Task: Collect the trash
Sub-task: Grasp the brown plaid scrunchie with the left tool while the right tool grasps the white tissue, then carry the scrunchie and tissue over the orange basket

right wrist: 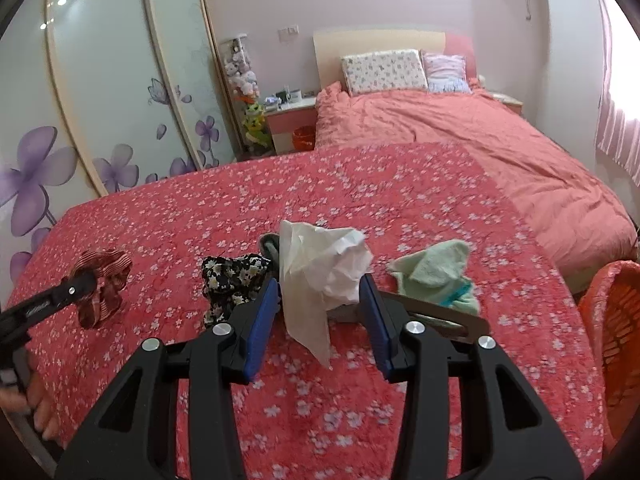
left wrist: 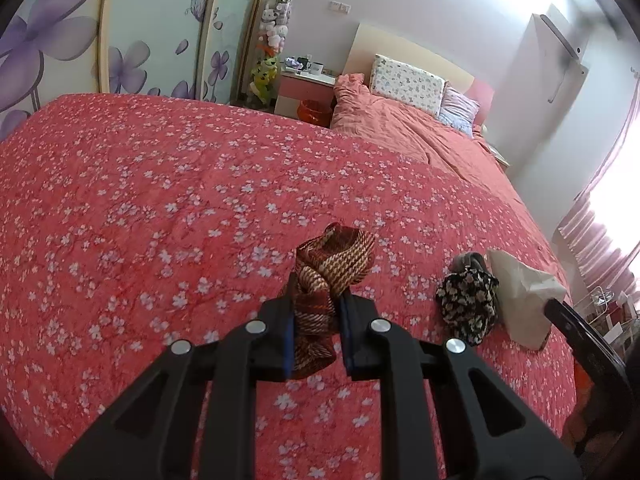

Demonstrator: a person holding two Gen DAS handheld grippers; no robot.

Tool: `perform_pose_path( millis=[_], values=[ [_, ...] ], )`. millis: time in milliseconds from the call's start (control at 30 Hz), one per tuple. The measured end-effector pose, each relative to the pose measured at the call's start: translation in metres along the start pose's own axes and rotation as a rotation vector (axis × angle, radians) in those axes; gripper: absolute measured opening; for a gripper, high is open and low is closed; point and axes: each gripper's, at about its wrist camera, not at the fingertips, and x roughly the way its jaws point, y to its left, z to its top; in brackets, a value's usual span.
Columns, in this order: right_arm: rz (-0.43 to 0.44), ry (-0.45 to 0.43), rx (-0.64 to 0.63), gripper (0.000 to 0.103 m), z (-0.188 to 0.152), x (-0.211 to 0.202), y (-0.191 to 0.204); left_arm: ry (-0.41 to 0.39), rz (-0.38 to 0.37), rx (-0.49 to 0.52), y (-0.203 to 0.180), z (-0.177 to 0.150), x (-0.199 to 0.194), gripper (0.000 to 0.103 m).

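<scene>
both grippers are holding something: left gripper [left wrist: 316, 320] is clamping the striped cloth [left wrist: 334, 264], right gripper [right wrist: 320, 312] is straddling loose tissue [right wrist: 320, 268], wide open, likely slipping.

A bed [right wrist: 540, 168] under a pink flowered bedspread [left wrist: 160, 200] fills the room, with a cream headboard [right wrist: 376, 42] and pillows [right wrist: 384, 70] at twelve o'clock. At ten o'clock stands a wardrobe [right wrist: 100, 100] painted with purple flowers, a pink nightstand [right wrist: 290, 120] beside it. Bright daylight comes through pink curtains [left wrist: 592, 232] at three o'clock.
</scene>
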Motion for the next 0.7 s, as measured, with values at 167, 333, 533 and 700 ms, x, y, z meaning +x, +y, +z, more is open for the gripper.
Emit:
perform_pose_path(
  millis=[167, 333, 533, 700],
  values=[
    [-0.015, 0.016, -0.042, 0.008, -0.002, 0.008, 0.009, 0.002, -0.008, 0.001, -0.001, -0.006, -0.001, 0.018],
    [0.006, -0.014, -0.082, 0.002, -0.003, 0.0, 0.02, -0.001, -0.013, 0.01, -0.005, -0.011, -0.006, 0.018],
    [0.066, -0.101, -0.104, 0.001, 0.005, -0.036, 0.024, -0.018, -0.024, 0.016, -0.014, -0.012, -0.019, 0.018],
    [0.085, -0.173, -0.105, 0.001, 0.011, -0.067, 0.019, -0.041, -0.043, 0.033, -0.027, -0.011, -0.038, 0.018]
  ],
)
